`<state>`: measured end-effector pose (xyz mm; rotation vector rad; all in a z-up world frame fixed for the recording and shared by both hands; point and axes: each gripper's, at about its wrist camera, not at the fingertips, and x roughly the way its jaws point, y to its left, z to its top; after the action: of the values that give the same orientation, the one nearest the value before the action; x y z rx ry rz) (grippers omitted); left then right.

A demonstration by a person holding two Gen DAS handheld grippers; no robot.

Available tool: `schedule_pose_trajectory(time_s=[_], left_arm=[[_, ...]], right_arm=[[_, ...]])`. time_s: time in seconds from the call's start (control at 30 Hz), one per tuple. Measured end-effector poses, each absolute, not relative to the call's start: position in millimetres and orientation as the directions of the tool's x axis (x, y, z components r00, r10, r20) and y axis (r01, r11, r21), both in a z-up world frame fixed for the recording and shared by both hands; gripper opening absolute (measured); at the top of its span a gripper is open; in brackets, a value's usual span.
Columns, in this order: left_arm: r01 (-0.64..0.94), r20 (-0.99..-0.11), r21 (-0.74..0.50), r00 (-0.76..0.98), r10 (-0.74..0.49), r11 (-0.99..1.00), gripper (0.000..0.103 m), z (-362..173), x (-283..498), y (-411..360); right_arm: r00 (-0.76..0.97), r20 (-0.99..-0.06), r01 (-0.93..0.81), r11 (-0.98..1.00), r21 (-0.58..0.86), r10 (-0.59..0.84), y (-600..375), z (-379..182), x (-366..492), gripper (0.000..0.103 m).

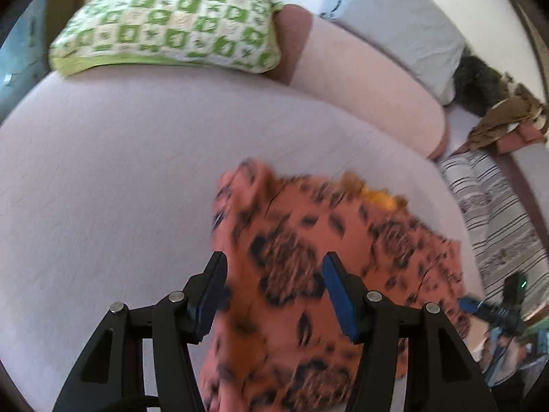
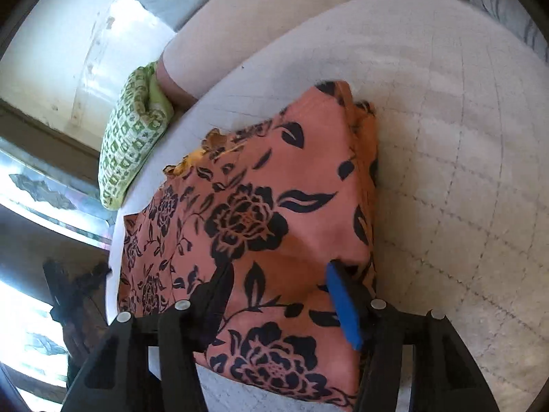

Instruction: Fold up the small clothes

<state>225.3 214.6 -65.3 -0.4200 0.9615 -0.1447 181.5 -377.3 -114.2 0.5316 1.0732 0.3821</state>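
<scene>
A salmon-orange garment with a black floral print (image 1: 308,267) lies folded on the pale bed sheet (image 1: 103,178); it also shows in the right wrist view (image 2: 267,213). An orange-yellow frill (image 1: 377,195) pokes out at its far edge. My left gripper (image 1: 272,267) is open, its jaws wide apart just above the garment's near left part. My right gripper (image 2: 279,278) is open too, hovering over the garment's near end. The other gripper (image 1: 494,312) shows at the right of the left wrist view.
A green and white patterned pillow (image 1: 168,24) lies at the head of the bed, with a pink bolster (image 1: 370,79) and a grey pillow (image 1: 405,27) beside it. A striped cloth (image 1: 497,213) and a brown heap (image 1: 504,120) lie at the right.
</scene>
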Motion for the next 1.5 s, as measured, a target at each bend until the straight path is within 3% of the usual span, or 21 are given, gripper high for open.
schedule_pose_trajectory(time_s=[0.17,0.23,0.33,0.43,0.57,0.67,0.73,0.83,0.93,0.97,1.03,1.13,1.27,1.5], left_arm=[[-0.118,-0.821,-0.394,0.491,-0.291,0.912,0.053,-105.9,291.0,226.9],[-0.136,-0.837,-0.395,0.462,-0.294,0.909,0.025,-118.6,307.0,231.8],[-0.156,-0.834,-0.393,0.474,-0.281,0.906,0.017,-128.3,309.0,237.1],[-0.184,-0.834,-0.389,0.486,-0.26,0.902,0.018,-128.0,306.9,236.9],[-0.146,-0.824,-0.307,0.535,-0.186,0.94,0.02,-89.8,292.3,216.8],[-0.074,-0.783,-0.287,0.592,-0.19,0.955,0.038,-59.5,260.7,204.2],[-0.034,-0.752,-0.277,0.63,-0.195,0.96,0.054,-43.4,230.3,188.3],[0.015,-0.742,-0.274,0.633,-0.221,0.962,0.055,-39.3,201.9,166.9],[0.034,-0.765,-0.289,0.592,-0.252,0.957,0.055,-56.8,179.6,149.7],[0.034,-0.791,-0.27,0.562,-0.242,0.962,0.055,-65.4,177.1,142.6],[0.037,-0.831,-0.23,0.513,-0.216,0.972,0.055,-79.8,175.5,128.5],[0.061,-0.836,-0.209,0.507,-0.211,0.976,0.055,-85.0,169.9,116.8],[0.085,-0.817,-0.23,0.524,-0.24,0.97,0.055,-81.1,171.7,105.5],[0.09,-0.811,-0.25,0.525,-0.259,0.964,0.055,-90.3,179.9,97.7]], right_arm=[[0.415,-0.749,-0.072,0.839,0.539,0.517,-365.4,-117.2,184.8,0.061],[0.416,-0.735,-0.062,0.823,0.565,0.536,-367.9,-119.9,186.3,0.061],[0.416,-0.727,-0.074,0.817,0.572,0.547,-370.7,-120.8,184.5,0.061],[0.419,-0.722,-0.068,0.812,0.579,0.55,-369.9,-123.0,185.0,0.061],[0.417,-0.705,-0.033,0.785,0.619,0.574,-379.7,-121.3,185.1,0.061],[0.457,-0.679,-0.017,0.769,0.638,0.574,-388.6,-105.0,176.7,0.061],[0.485,-0.616,-0.034,0.717,0.696,0.621,-394.1,-91.1,164.1,0.062],[0.438,-0.551,-0.08,0.642,0.763,0.71,-384.2,-87.5,150.3,0.066],[0.367,-0.624,-0.007,0.673,0.74,0.69,-376.2,-118.7,143.1,0.066],[0.347,-0.644,0.053,0.671,0.739,0.682,-380.3,-135.5,142.4,0.057],[0.389,-0.583,0.155,0.573,0.805,0.714,-398.5,-149.2,137.4,0.054],[0.412,-0.619,0.076,0.652,0.755,0.669,-394.6,-116.8,140.0,0.062],[0.474,-0.625,0.027,0.699,0.714,0.62,-405.4,-92.5,173.7,0.063],[0.49,-0.648,0.063,0.718,0.693,0.583,-418.8,-125.2,265.3,0.063]])
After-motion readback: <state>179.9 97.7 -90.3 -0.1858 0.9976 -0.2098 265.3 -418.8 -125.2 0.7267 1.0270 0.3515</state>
